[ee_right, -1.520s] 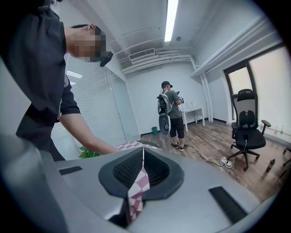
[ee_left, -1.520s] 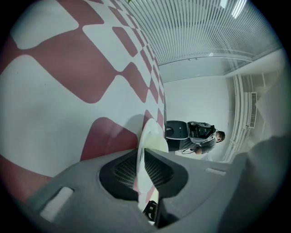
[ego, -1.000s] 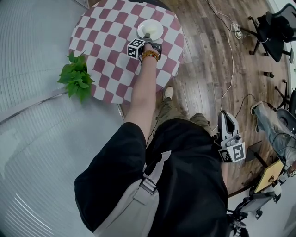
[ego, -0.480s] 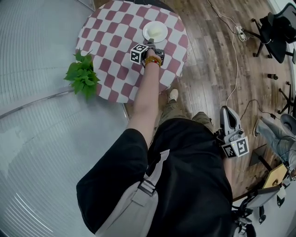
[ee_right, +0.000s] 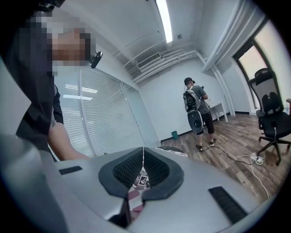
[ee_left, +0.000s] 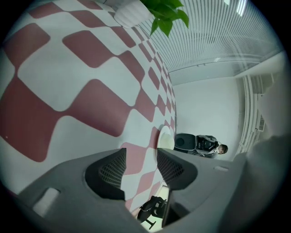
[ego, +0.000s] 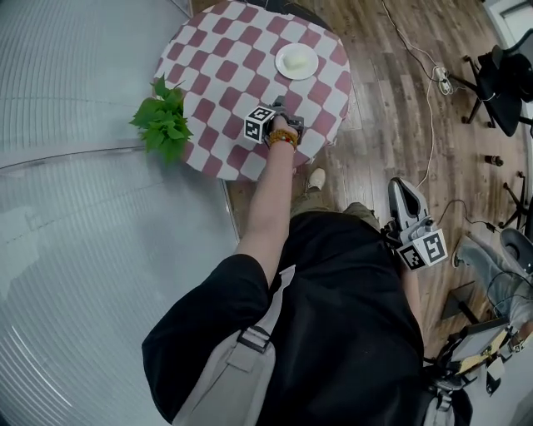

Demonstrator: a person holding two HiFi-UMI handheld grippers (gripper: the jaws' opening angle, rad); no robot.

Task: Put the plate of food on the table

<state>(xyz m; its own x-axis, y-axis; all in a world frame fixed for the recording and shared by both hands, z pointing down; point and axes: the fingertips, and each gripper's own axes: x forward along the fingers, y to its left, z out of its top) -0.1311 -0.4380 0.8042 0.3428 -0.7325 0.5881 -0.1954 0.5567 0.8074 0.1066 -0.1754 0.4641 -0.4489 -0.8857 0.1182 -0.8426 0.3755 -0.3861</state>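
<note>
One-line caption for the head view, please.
Plate of food sits on the checkered table; open left gripper hovers clear of it.

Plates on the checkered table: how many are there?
1. The plate sits on the table's far side, near its right edge, apart from the plant. Nothing seems to hide another.

I saw a round table covered by a red-and-white checked cloth. A white plate with a pale mound of food lay flat on the cloth, close to the far rim. Well apart from the plate, to its left and nearer me, a leafy green plant in a white ribbed pot stood at the table's edge. The table itself stood on a wood-plank floor.
</note>
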